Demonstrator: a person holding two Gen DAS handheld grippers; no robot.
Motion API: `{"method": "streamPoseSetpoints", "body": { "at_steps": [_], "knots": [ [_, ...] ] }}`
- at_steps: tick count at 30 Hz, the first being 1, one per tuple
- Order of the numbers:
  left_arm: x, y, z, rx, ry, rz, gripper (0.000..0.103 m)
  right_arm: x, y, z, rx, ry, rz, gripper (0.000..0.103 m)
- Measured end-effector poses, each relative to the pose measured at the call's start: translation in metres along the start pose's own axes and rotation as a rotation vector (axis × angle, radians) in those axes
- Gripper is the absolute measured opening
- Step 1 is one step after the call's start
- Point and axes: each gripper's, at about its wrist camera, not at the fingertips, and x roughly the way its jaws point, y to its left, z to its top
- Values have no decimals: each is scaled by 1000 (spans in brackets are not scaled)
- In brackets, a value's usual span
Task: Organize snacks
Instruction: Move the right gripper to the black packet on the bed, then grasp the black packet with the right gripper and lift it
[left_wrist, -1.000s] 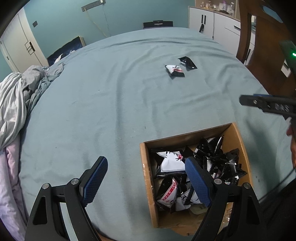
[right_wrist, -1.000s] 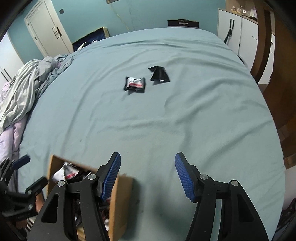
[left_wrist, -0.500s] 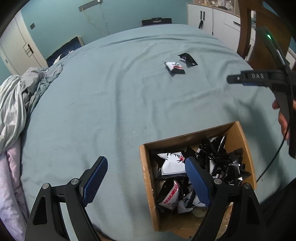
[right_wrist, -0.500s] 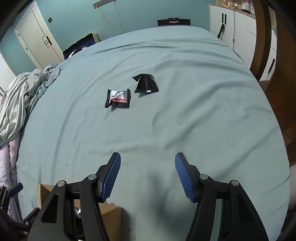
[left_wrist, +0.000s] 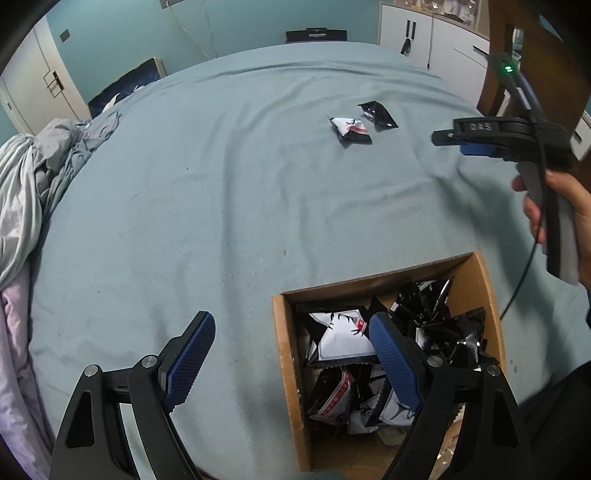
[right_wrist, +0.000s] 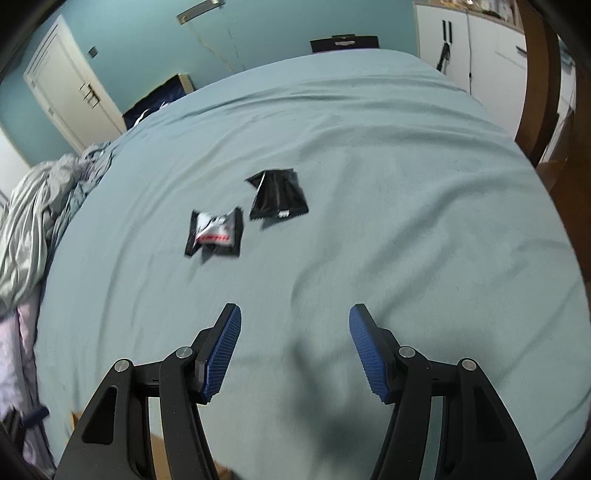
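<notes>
The right gripper (right_wrist: 294, 345) is heading out over the bed (right_wrist: 406, 221) with its jaws spread and nothing between them, pointing down toward the two packets that are lying loose on the sheet: a white one (right_wrist: 216, 232) and, just beside it on the far side, a black one (right_wrist: 279, 197). Both are lying flat and well ahead of the fingertips, so no contact is being made; the gap between the jaws looks wide enough to take either packet by an edge, which is probably why they are being carried open. From the left wrist view the same gripper is showing side-on at the right edge, with a hand (left_wrist: 561, 214) wrapping its handle and a cable trailing down. The left gripper (left_wrist: 291, 354) is waiting with its jaws spread wide and empty, straddling the near-left wall of the box (left_wrist: 286, 369); one pad is hanging over the sheet and the other over the box's contents. The box is sitting at the near edge of the bed, already filling with black and white packets, so it is evidently serving as the collection point. Bunched bedding (left_wrist: 33, 184) is lying off to the left, clear of the work.
</notes>
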Motion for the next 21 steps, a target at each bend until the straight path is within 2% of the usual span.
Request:
{"method": "streamPoseSetpoints", "body": {
  "at_steps": [3,14,21],
  "knots": [
    [0,2,1,-12,2,-11,87,18,-2,17,20,18,22,60],
    [10,7,5,-33,17,-14,87,78,18,69,-40,18,-12,60],
    [16,12,11,-61,22,-34,87,110,25,79,-69,4,-9,60]
  ]
}}
